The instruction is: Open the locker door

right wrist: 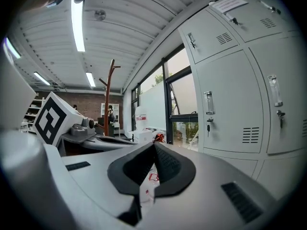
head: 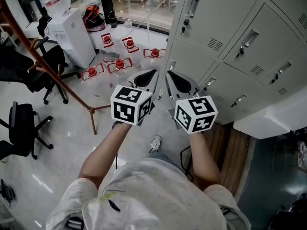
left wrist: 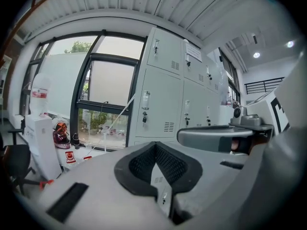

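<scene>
A bank of grey lockers (head: 225,18) fills the upper right of the head view; each door has a vertical handle (head: 192,6) with a key lock under it. Both grippers are held side by side in front of the lower lockers, apart from them. My left gripper (head: 147,74) is shut with nothing in it, and so is my right gripper (head: 172,76). In the left gripper view the shut left gripper (left wrist: 156,145) points towards a locker door handle (left wrist: 145,101) beside the window. The right gripper view has the shut right gripper (right wrist: 154,145) with a locker door handle (right wrist: 208,103) to its right.
Several water jugs with red caps (head: 119,63) stand on the floor ahead of the left gripper, beside a white water dispenser (head: 72,32). A brown coat stand (head: 29,47) and black office chairs (head: 24,128) are at the left. A white counter (head: 273,119) juts out at the right.
</scene>
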`<state>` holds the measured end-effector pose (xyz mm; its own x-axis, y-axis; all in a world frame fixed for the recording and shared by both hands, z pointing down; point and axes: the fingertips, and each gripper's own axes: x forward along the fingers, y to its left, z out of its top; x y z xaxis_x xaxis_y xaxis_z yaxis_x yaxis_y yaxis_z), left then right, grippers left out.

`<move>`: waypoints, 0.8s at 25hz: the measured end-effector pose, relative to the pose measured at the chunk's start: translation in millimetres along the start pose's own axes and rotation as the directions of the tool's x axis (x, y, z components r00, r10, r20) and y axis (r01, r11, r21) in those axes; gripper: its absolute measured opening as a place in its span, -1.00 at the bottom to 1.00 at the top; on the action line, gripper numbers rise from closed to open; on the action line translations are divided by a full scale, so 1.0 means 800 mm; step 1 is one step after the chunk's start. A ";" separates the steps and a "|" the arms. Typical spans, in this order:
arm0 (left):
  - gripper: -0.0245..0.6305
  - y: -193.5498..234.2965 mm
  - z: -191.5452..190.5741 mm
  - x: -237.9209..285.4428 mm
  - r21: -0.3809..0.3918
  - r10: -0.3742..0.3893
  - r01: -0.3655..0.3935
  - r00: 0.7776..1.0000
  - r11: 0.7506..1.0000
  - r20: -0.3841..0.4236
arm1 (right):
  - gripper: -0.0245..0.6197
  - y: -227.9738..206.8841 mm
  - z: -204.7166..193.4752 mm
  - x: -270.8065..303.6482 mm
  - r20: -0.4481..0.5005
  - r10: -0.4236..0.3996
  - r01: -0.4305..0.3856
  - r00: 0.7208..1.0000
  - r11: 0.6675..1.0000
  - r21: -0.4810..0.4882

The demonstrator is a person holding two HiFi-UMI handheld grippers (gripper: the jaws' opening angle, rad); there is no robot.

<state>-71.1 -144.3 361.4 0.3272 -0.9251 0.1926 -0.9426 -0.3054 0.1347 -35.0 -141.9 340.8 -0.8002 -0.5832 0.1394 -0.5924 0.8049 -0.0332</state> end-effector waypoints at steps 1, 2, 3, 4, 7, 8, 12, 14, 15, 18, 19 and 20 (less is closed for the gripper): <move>-0.91 0.003 0.002 0.011 0.002 0.001 -0.001 1.000 1.000 -0.003 | -0.91 -0.009 0.000 0.007 0.000 0.004 -0.004 1.000 1.000 0.005; -0.91 0.005 0.005 0.022 0.006 0.001 -0.001 1.000 1.000 -0.007 | -0.91 -0.019 0.000 0.014 0.000 0.006 -0.006 1.000 1.000 0.010; -0.91 0.006 0.006 0.033 0.010 0.002 -0.001 1.000 1.000 -0.010 | -0.91 -0.029 0.001 0.020 0.002 0.007 -0.007 1.000 1.000 0.016; -0.91 0.009 0.008 0.044 0.013 0.003 -0.003 1.000 1.000 -0.014 | -0.91 -0.040 0.002 0.026 0.006 0.008 -0.008 1.000 1.000 0.022; -0.91 0.019 0.012 0.074 0.016 0.012 -0.012 1.000 1.000 -0.024 | -0.91 -0.068 0.008 0.046 0.020 0.014 -0.015 1.000 0.999 0.034; -0.91 0.023 0.014 0.083 0.016 0.015 -0.015 1.000 1.000 -0.026 | -0.91 -0.076 0.010 0.053 0.024 0.018 -0.019 1.000 0.999 0.036; -0.91 0.036 0.020 0.116 0.017 0.028 -0.028 0.999 0.999 -0.037 | -0.91 -0.103 0.012 0.078 0.022 0.037 -0.038 0.999 0.998 0.047; -0.91 0.043 0.023 0.133 0.017 0.036 -0.036 0.998 0.999 -0.044 | -0.91 -0.117 0.010 0.090 0.018 0.047 -0.048 0.999 0.997 0.054; -0.91 0.045 0.024 0.143 0.017 0.039 -0.039 0.998 0.999 -0.046 | -0.91 -0.125 0.010 0.095 0.017 0.050 -0.051 0.999 0.997 0.058; -0.91 0.048 0.033 0.172 0.027 0.040 -0.039 0.998 0.999 -0.046 | -0.91 -0.151 0.014 0.107 0.025 0.051 -0.053 0.998 0.996 0.066; -0.91 0.048 0.036 0.181 0.032 0.038 -0.037 0.998 0.999 -0.044 | -0.91 -0.160 0.017 0.110 0.030 0.050 -0.052 0.998 0.996 0.067; -0.91 0.047 0.039 0.189 0.037 0.036 -0.035 0.998 0.999 -0.043 | -0.91 -0.168 0.019 0.112 0.035 0.049 -0.051 0.998 0.997 0.066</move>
<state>-58.8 -303.0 365.2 0.2954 -0.9249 0.2394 -0.9552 -0.2813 0.0921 -28.7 -304.5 342.5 -0.8308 -0.5469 0.1032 -0.5559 0.8245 -0.1056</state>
